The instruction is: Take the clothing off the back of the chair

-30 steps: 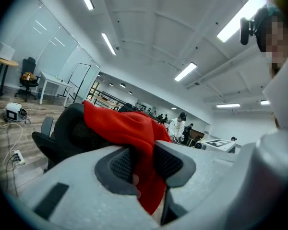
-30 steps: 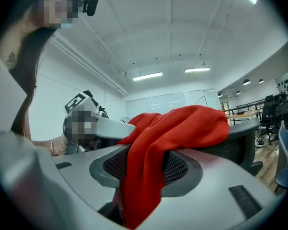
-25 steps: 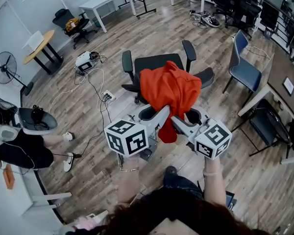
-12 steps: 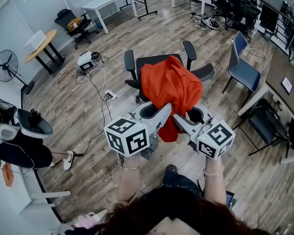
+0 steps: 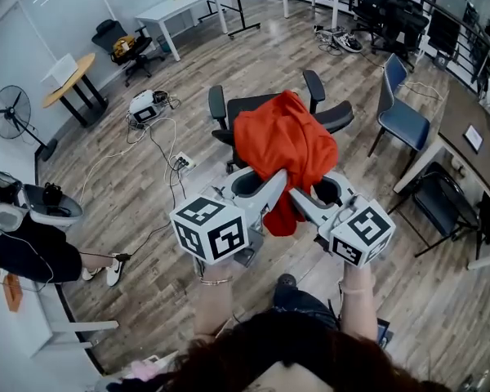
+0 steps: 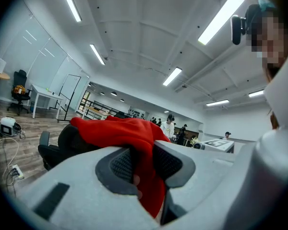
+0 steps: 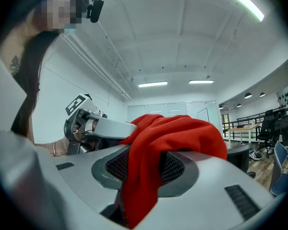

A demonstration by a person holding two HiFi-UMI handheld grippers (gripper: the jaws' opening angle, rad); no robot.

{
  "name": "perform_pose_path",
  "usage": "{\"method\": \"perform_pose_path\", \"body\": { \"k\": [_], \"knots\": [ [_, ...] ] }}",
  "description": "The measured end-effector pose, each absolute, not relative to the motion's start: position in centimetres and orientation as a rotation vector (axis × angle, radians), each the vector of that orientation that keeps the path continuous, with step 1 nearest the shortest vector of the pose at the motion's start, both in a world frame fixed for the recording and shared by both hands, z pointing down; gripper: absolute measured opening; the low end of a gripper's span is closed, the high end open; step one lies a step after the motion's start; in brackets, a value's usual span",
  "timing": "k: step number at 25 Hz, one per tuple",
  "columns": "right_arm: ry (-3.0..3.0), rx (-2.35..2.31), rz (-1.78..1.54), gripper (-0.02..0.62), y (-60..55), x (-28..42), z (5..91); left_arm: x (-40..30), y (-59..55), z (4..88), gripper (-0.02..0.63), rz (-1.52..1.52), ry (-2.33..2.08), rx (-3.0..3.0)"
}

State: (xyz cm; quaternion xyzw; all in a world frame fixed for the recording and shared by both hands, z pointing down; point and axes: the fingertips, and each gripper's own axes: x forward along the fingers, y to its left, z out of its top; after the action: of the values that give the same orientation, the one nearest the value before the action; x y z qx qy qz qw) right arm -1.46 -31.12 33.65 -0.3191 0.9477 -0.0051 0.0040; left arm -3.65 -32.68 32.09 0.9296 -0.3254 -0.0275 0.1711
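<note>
A red-orange garment (image 5: 284, 149) hangs bunched in the air in front of a black office chair (image 5: 265, 109), held up by both grippers. My left gripper (image 5: 274, 184) is shut on a fold of the red garment (image 6: 145, 150), cloth pinched between its ribbed pads. My right gripper (image 5: 300, 198) is shut on another fold of the garment (image 7: 145, 169); its jaws have just been closing on the cloth. Both grippers point level, side by side, below the bulk of the fabric. The chair's back is mostly hidden behind the garment.
A blue chair (image 5: 404, 113) and a desk (image 5: 465, 125) stand at the right. Cables and a power strip (image 5: 180, 162) lie on the wooden floor left of the office chair. A fan (image 5: 8, 113) and a seated person (image 5: 33, 247) are at the left.
Both grippers have lifted and drawn the garment a little up and away from the chair; the cloth rides higher in view. The grips on the cloth are unchanged.
</note>
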Motion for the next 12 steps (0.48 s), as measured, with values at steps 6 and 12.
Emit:
{"method": "perform_pose_path", "body": {
  "k": [6, 12],
  "knots": [
    [2.952, -1.013, 0.014, 0.140, -28.9, -2.1, 32.9, -4.3, -30.5, 31.4, 0.097, -0.100, -0.925, 2.657],
    [2.939, -1.036, 0.046, 0.140, -26.6, -2.1, 32.4, -4.4, -28.1, 30.7, 0.097, -0.123, -0.904, 2.681]
  ]
}}
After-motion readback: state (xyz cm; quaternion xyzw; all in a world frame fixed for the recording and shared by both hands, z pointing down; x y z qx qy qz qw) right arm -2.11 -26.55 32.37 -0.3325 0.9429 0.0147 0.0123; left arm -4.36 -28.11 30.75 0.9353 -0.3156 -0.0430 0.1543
